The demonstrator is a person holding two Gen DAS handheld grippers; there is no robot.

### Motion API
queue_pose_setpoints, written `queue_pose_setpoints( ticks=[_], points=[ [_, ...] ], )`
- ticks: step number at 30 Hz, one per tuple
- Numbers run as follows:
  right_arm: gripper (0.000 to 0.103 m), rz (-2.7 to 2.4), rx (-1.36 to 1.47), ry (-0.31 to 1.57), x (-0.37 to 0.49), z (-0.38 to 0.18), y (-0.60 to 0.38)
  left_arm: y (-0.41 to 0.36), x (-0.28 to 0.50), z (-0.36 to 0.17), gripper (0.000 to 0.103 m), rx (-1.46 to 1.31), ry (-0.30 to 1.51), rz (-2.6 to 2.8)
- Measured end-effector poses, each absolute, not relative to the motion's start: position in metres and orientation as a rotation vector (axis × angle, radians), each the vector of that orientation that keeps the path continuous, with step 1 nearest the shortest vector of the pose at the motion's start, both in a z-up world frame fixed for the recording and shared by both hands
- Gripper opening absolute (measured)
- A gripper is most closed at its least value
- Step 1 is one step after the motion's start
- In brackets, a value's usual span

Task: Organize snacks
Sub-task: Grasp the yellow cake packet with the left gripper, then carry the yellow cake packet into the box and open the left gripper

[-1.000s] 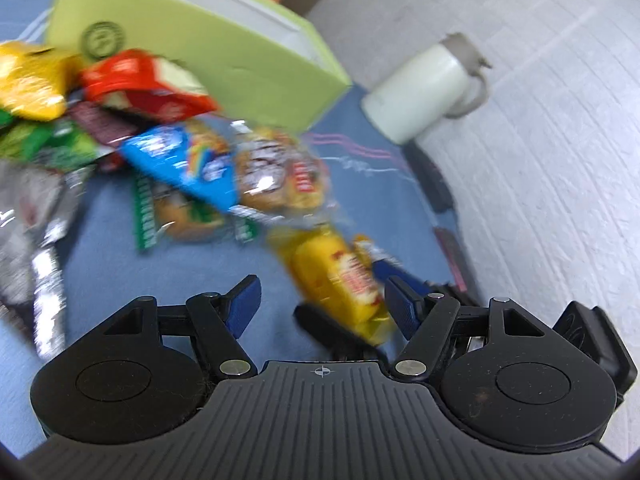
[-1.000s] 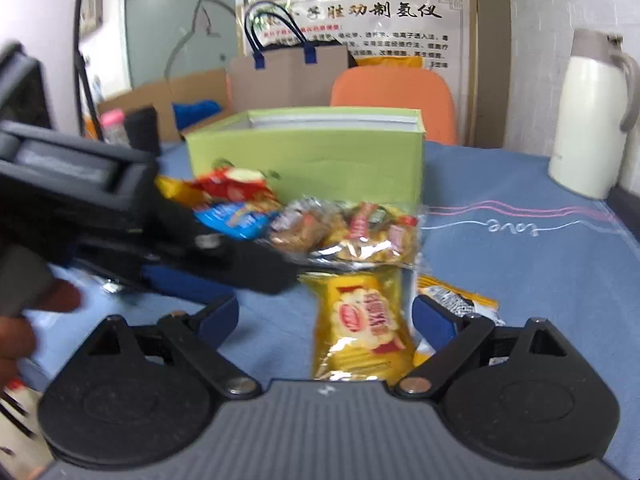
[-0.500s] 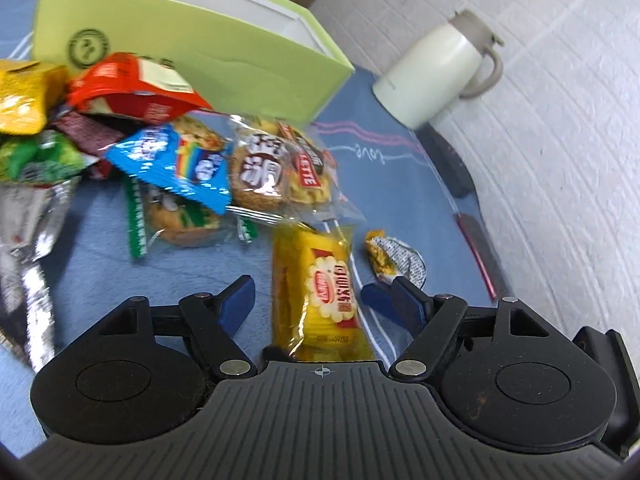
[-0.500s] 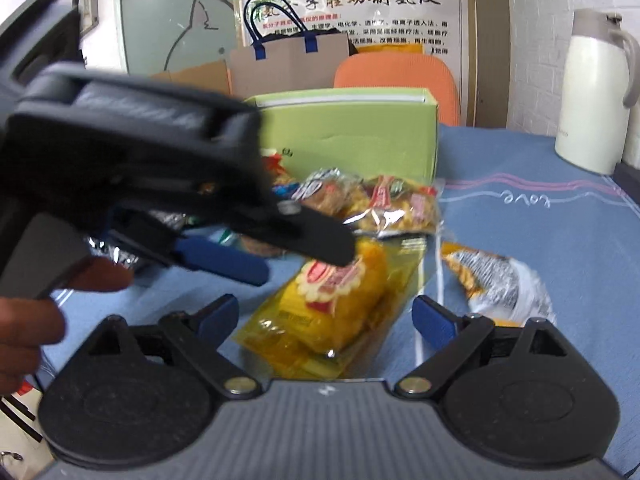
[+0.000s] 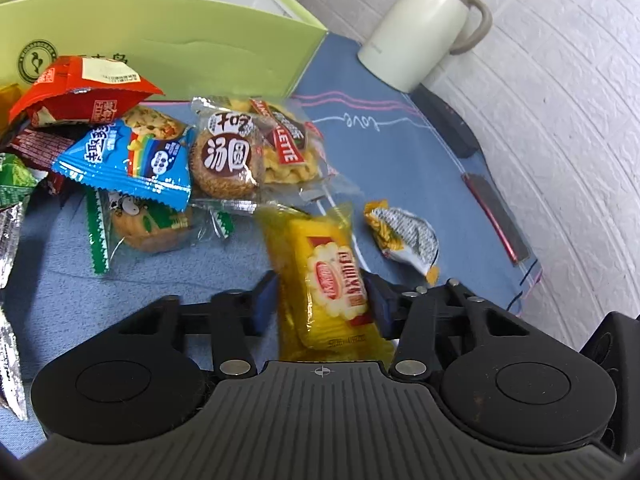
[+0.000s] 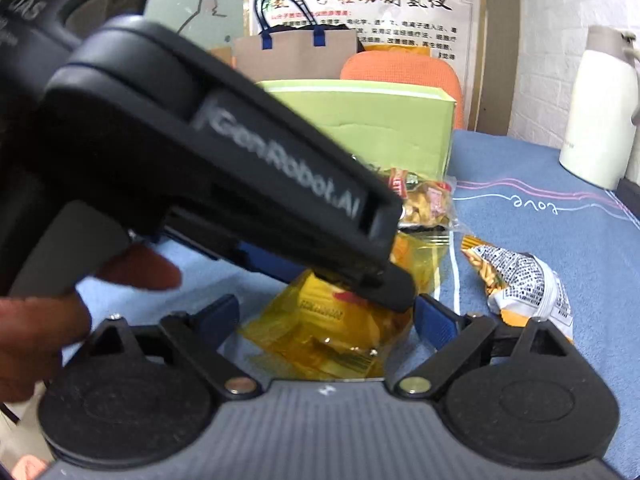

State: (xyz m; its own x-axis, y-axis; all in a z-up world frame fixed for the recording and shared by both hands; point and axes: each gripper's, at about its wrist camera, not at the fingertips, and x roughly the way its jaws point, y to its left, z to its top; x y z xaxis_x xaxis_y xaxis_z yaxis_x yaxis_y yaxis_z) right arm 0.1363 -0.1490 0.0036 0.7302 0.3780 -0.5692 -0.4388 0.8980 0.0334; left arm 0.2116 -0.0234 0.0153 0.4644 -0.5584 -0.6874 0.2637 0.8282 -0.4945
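Closing on the yellow biscuit packet (image 5: 335, 280) from both hands at once.
Left gripper (image 5: 320, 300) narrows its fingers across the packet's width; its length runs toward the green box (image 5: 168, 40). Right gripper (image 6: 326, 320) closes too, packet between, untouched.

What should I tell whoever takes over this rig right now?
Left gripper: jaws closing on the yellow cracker pack, pads at its sides.
Right gripper: jaws closing, pads clear of the same pack's near end.
Other snacks lie heaped before the green box; one small packet lies apart.
Done: nothing visibly boxed. Left: box every snack.
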Motion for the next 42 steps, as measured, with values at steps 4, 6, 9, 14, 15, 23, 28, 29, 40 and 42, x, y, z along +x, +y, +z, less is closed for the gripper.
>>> queue_pose_setpoints(
  ticks=[4,6,9,14,15,23,28,29,40,42],
  points=[
    [0.079,0.453,-0.078,0.564,0.122,0.021,-0.152,-0.017,0.195,0.027,0.018,-0.382,0.945,-0.519],
    [0.08,0.446,-0.09,0.531,0.117,0.033,-0.15,-0.018,0.188,0.039,0.018,-0.375,0.912,-0.524],
    [0.081,0.446,-0.1,0.483,0.118,0.05,-0.148,-0.016,0.185,0.057,0.018,-0.378,0.863,-0.536],
    [0.08,0.468,-0.143,0.446,0.145,0.072,-0.135,-0.01,0.204,0.082,0.019,-0.38,0.815,-0.499],
    [0.081,0.474,-0.151,0.437,0.153,0.078,-0.133,-0.007,0.211,0.087,0.019,-0.386,0.807,-0.5],
    [0.081,0.536,-0.217,0.405,0.279,0.118,-0.113,0.011,0.312,0.13,0.018,-0.367,0.71,-0.442],
    [0.079,0.576,-0.222,0.474,0.357,0.112,-0.095,0.026,0.385,0.123,0.018,-0.351,0.728,-0.382],
    [0.078,0.582,-0.228,0.491,0.37,0.107,-0.092,0.028,0.398,0.118,0.018,-0.353,0.739,-0.376],
    [0.092,0.523,-0.155,0.457,0.353,0.112,-0.135,0.064,0.403,0.101,0.054,-0.385,0.715,-0.319],
    [0.092,0.49,-0.141,0.45,0.332,0.112,-0.16,0.062,0.378,0.108,0.057,-0.38,0.695,-0.336]
  ],
)
